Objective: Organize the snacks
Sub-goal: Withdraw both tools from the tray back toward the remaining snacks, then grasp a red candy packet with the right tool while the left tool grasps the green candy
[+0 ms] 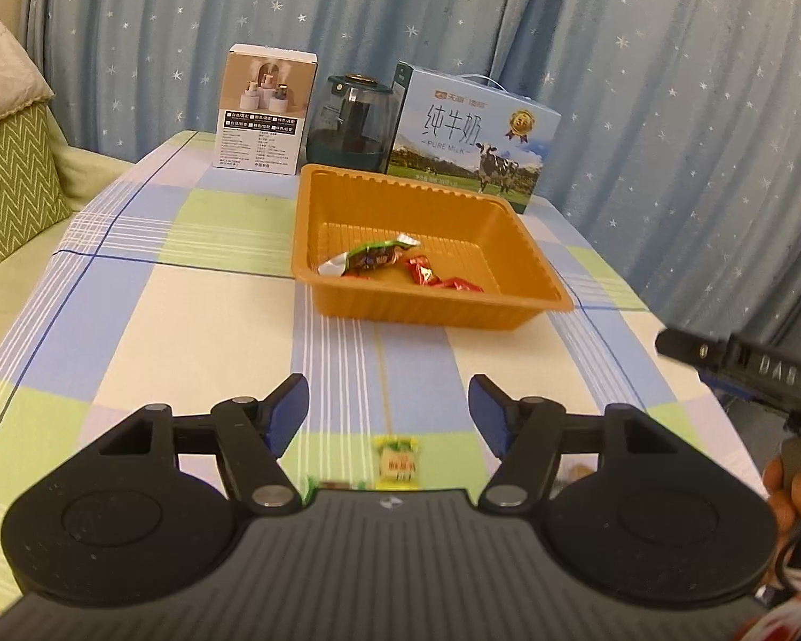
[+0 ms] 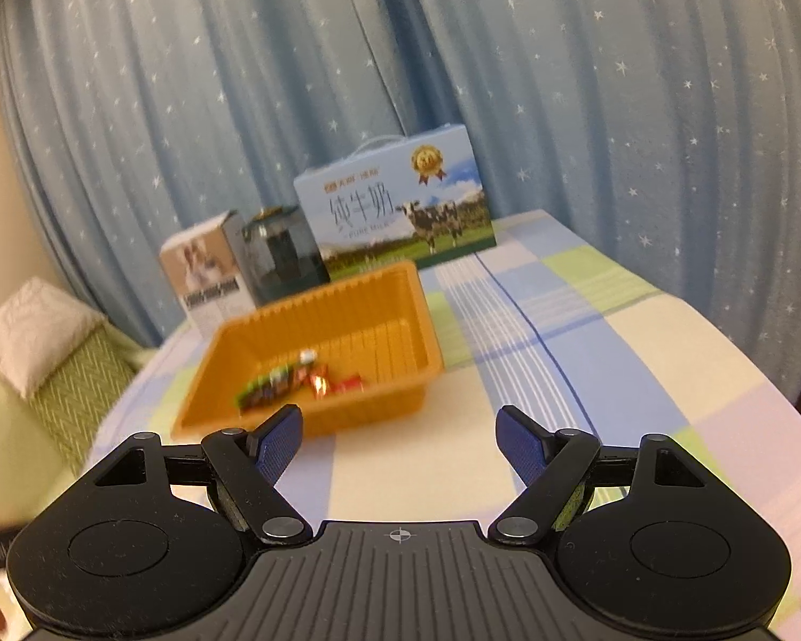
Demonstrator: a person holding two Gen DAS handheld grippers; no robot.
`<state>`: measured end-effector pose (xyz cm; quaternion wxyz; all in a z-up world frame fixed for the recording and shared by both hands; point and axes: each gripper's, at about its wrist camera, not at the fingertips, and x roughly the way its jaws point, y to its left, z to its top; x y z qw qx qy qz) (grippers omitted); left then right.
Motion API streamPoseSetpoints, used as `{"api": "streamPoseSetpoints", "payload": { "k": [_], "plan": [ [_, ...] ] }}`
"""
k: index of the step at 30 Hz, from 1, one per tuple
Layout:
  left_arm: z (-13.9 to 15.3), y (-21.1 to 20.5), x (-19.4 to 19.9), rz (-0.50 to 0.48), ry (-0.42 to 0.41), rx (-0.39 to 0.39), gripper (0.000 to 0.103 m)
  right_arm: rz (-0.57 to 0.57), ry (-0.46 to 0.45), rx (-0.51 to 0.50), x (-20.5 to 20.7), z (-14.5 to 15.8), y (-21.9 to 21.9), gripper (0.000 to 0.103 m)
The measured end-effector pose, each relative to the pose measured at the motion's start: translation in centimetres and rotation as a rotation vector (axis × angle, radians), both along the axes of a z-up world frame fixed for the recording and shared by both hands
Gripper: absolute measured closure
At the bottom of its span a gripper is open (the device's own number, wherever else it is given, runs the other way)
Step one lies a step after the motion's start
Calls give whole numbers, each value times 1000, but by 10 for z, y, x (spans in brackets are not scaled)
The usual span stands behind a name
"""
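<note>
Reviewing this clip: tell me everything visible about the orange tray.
The orange tray is a shallow rectangular dish of thin ribbed plastic with a flat rolled rim. It sits upright on the checked tablecloth, just in front of the milk carton and dark jar. Inside lie a green-wrapped snack and red-wrapped candies. Neither gripper touches it.

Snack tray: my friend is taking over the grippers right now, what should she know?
Left gripper: open, nothing between its fingers.
Right gripper: open, empty too.
Orange tray: holds a green-wrapped snack and red-wrapped candies. That part is done.
Left to do: a small yellow-green snack packet lies on the tablecloth just below the left fingers. Another wrapper peeks out beside it, mostly hidden. Both belong in the tray.
</note>
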<state>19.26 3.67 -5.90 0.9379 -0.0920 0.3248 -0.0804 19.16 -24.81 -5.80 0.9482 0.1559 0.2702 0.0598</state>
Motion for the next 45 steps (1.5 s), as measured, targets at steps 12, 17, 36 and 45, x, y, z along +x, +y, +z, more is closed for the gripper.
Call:
{"api": "streamPoseSetpoints", "payload": {
  "k": [12,17,36,45],
  "plan": [
    [-29,2,-31,-2,55,54,40,-44,141,3,-58,-46,-8,24],
    [-39,2,-31,6,79,84,40,-20,183,-22,-64,-58,3,24],
    [-57,-5,-21,-1,130,85,40,19,242,-143,-46,-82,26,63],
    [-61,-7,-19,-3,138,93,40,18,246,-184,-47,-83,29,86]
  ]
}}
